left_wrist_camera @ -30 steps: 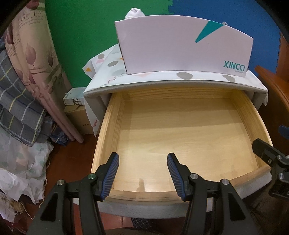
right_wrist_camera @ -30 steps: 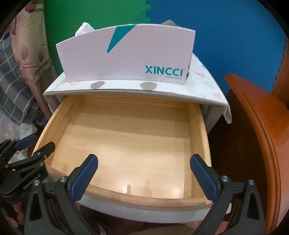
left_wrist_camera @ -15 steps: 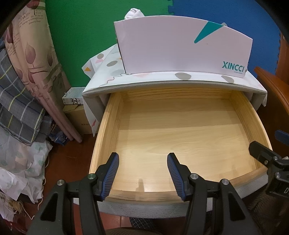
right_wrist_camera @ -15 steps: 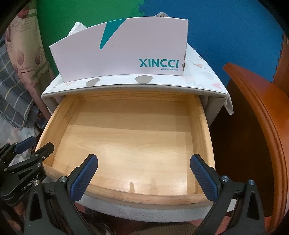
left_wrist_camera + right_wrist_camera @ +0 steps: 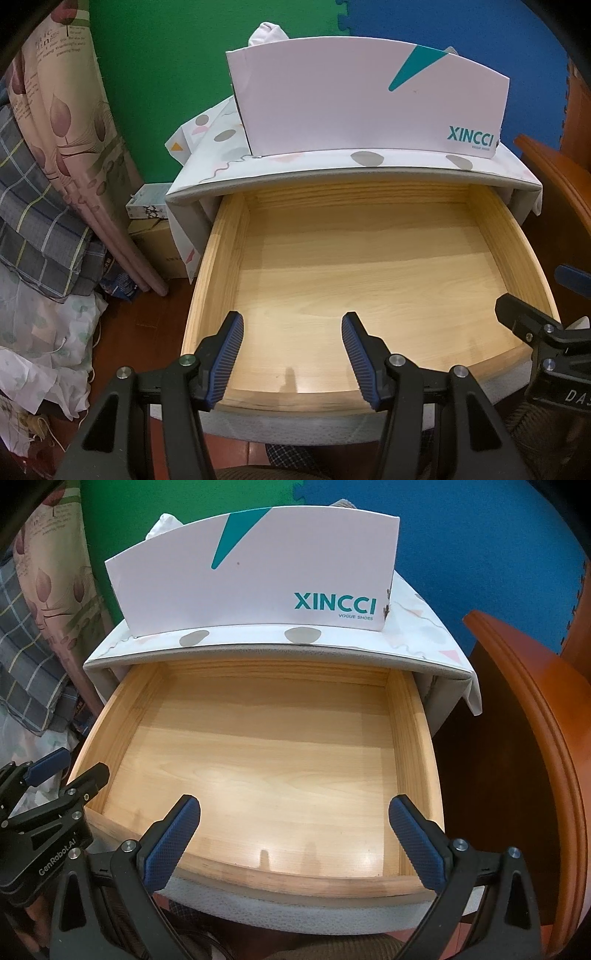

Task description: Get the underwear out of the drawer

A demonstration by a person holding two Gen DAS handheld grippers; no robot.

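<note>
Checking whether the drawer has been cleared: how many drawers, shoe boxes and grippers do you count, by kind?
Drawer, pulled out, nothing visible inside: 1
Shoe box on the cabinet top: 1
Grippers, left gripper and right gripper, both open: 2
Total: 4

Black hand-held gripper (image 5: 291, 354), blue ribbed pads (image 5: 228, 360), silver screws, white "GenRobot.AI" lettering.

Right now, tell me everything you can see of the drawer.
The drawer is pulled well out from under the cloth-covered cabinet top. It looks like pale, light-grained wood: a smooth floor, low side walls, and a curved front rail with grey textured facing below it. Nothing lies inside it in either view, no underwear. Neither open gripper touches it.
</note>
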